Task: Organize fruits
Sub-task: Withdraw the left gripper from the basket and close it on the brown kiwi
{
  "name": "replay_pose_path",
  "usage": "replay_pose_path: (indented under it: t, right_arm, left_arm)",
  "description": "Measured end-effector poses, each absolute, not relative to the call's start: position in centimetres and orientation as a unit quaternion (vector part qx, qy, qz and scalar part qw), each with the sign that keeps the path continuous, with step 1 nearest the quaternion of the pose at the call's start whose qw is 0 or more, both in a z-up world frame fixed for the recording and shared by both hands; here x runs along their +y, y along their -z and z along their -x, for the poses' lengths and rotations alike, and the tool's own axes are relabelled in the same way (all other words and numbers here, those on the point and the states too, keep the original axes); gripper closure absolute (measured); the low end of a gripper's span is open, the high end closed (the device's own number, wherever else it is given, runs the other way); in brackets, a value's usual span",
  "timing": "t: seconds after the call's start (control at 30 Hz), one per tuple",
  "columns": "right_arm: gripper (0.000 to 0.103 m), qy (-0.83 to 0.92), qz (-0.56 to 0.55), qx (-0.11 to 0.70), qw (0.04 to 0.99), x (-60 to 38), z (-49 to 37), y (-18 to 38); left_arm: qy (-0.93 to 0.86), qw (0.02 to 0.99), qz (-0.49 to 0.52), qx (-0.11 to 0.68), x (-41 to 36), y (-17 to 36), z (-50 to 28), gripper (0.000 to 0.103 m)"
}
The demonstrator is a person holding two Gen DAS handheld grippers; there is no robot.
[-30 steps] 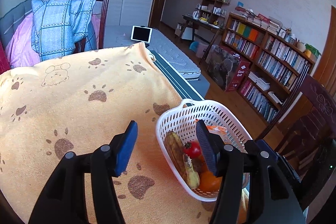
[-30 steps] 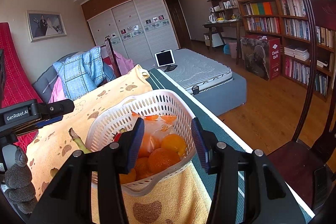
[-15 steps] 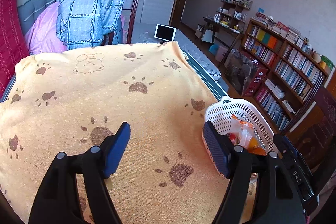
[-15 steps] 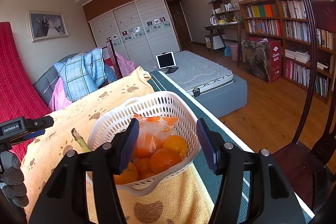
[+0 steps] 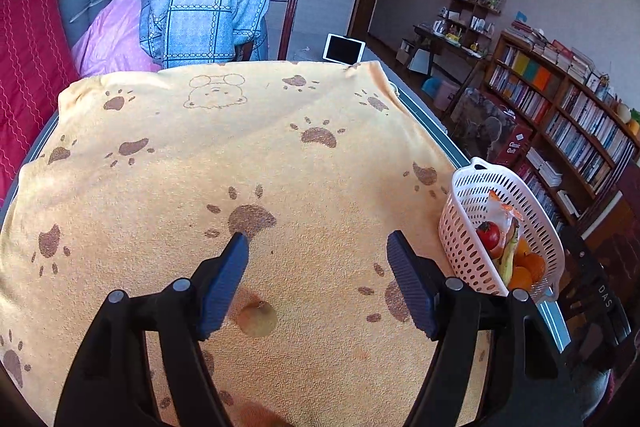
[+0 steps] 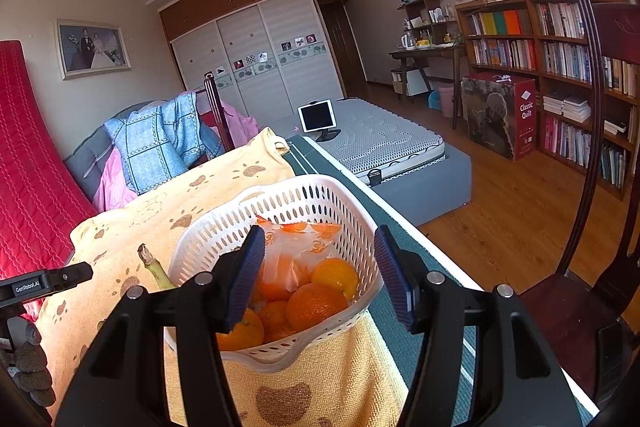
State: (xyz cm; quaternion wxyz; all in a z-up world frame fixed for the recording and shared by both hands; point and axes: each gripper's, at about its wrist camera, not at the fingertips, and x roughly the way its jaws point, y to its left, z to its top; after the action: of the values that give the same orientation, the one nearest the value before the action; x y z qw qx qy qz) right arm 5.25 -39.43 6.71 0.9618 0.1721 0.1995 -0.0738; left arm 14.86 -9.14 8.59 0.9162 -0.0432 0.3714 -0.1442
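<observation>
A white perforated basket (image 5: 464,227) stands at the table's right edge. It holds a red tomato (image 5: 488,234), a banana, several oranges (image 6: 316,303) and a clear plastic bag (image 6: 296,247). A small round tan fruit (image 5: 258,319) lies on the yellow paw-print cloth (image 5: 240,147). My left gripper (image 5: 317,243) is open over the cloth, left of the basket, and the tan fruit lies low between its fingers, close to the left one. My right gripper (image 6: 319,239) is open just above the basket (image 6: 304,183), holding nothing. The banana's stem (image 6: 154,267) pokes out past the basket's left side.
A chair draped with a blue checked cloth (image 5: 200,19) stands behind the table. A dark wooden chair (image 6: 592,147) is close on the right. A mattress with a tablet (image 6: 318,117), bookshelves (image 6: 560,59) and wood floor lie beyond the table's right edge.
My left gripper swung left from over the basket to over the cloth, and its jaws widened; the tan fruit came into view. My right gripper stayed put and its jaws widened.
</observation>
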Motion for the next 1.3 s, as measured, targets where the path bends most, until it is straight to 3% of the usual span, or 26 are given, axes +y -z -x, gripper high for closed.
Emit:
replay_pose_path:
  t: [0.87, 1.3]
  right_arm:
    - [0.044, 0.073, -0.168, 0.199, 0.963, -38.9, -5.3, -6.7]
    - [0.044, 0.072, -0.163, 0.196, 0.964, -38.9, -5.0, -7.0]
  left_arm:
    - [0.113, 0.884, 0.040, 0.451, -7.3, -2.5, -15.3, 0.061]
    - [0.104, 0.885, 0.050, 0.450, -6.6, -2.2, -15.4, 0.075]
